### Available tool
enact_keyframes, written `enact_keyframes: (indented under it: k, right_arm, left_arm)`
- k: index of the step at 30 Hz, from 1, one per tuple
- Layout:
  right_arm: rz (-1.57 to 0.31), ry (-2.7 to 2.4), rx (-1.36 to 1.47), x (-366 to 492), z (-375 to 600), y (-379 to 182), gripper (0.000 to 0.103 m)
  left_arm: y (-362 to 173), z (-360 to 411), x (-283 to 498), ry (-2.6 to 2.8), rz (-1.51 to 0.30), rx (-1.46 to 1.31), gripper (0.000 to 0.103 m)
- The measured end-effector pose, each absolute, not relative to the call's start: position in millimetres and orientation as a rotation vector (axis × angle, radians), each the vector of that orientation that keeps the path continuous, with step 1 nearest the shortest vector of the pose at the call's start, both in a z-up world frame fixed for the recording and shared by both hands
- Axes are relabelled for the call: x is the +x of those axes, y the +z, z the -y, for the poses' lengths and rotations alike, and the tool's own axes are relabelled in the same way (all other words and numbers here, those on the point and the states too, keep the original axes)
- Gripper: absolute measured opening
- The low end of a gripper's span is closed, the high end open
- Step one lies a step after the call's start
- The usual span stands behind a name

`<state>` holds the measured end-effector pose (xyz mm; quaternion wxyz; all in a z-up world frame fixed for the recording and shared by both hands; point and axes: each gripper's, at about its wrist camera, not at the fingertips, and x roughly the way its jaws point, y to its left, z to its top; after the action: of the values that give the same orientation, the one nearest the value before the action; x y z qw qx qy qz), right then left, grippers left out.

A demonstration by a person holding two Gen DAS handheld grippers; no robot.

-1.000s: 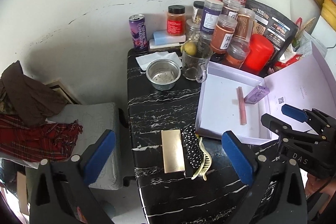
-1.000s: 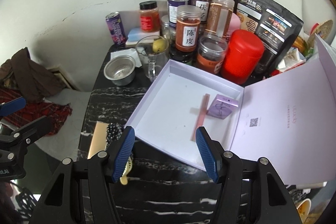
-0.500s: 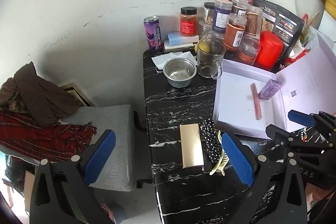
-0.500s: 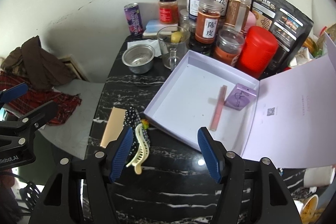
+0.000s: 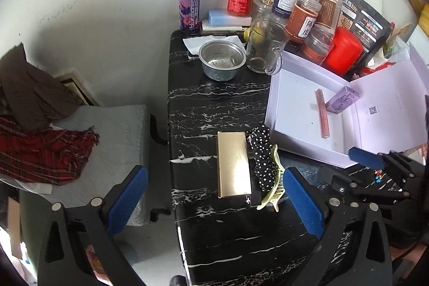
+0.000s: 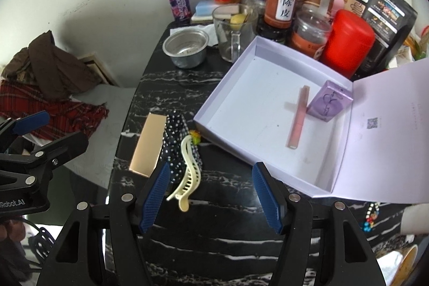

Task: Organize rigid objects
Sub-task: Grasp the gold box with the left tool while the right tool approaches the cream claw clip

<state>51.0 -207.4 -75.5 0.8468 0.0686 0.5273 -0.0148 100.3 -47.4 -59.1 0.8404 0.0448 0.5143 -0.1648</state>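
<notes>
A gold flat case (image 5: pixel 233 164) (image 6: pixel 148 144), a black polka-dot fabric piece (image 5: pixel 261 152) (image 6: pixel 174 136) and a cream hair claw (image 5: pixel 273 184) (image 6: pixel 187 178) lie side by side on the black marble table (image 5: pixel 203 103). To their right stands an open lavender box (image 5: pixel 273 87) (image 6: pixel 222 87), and in it are a pink tube (image 5: pixel 321 111) (image 6: pixel 297 117) and a small purple carton (image 5: pixel 341 99) (image 6: pixel 329 105). My left gripper (image 5: pixel 214 195) hovers wide open above the gold case. My right gripper (image 6: pixel 211 192) is open over the table just right of the claw, holding nothing.
Jars, a red canister (image 6: pixel 348 39), a glass mug (image 6: pixel 233 28), a steel bowl (image 5: pixel 222 59) and a purple can (image 5: pixel 189 8) crowd the back. A beaded bracelet (image 6: pixel 371 216) lies at the front right. A cushioned chair with red plaid cloth (image 5: pixel 45 154) stands left of the table.
Both grippers have come lower over the table's front. The cream claw, half hidden before in the right wrist view, now lies in full view by that gripper's left finger. No object moved.
</notes>
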Motion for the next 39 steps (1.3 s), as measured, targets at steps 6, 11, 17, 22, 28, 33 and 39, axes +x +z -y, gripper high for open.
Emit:
enact_keyframes:
  k: [6, 11, 17, 22, 28, 33, 39]
  right_arm:
    - [-1.158, -0.009, 0.141, 58, 203, -96, 0.065]
    - [-1.195, 0.005, 0.142, 66, 200, -111, 0.064]
    - [-1.231, 0.017, 0.146, 72, 198, -128, 0.065]
    - [-1.256, 0.033, 0.150, 76, 195, -140, 0.064]
    - [-1.286, 0.050, 0.166, 81, 194, -156, 0.059]
    - [-1.311, 0.065, 0.182, 85, 193, -168, 0.056]
    - [-1.328, 0.078, 0.198, 89, 191, -178, 0.051]
  left_arm:
    - [-79, 47, 106, -0.335, -1.128, 0.117, 0.103]
    - [-95, 46, 113, -0.332, -1.162, 0.118, 0.103]
    - [-115, 49, 121, -0.330, -1.204, 0.120, 0.103]
    - [-129, 53, 126, -0.335, -1.229, 0.127, 0.103]
    - [-147, 55, 130, -0.350, -1.270, 0.110, 0.103]
    - [-159, 59, 135, -0.365, -1.296, 0.108, 0.103]
    - [-173, 66, 139, -0.381, -1.327, 0.119, 0.103]
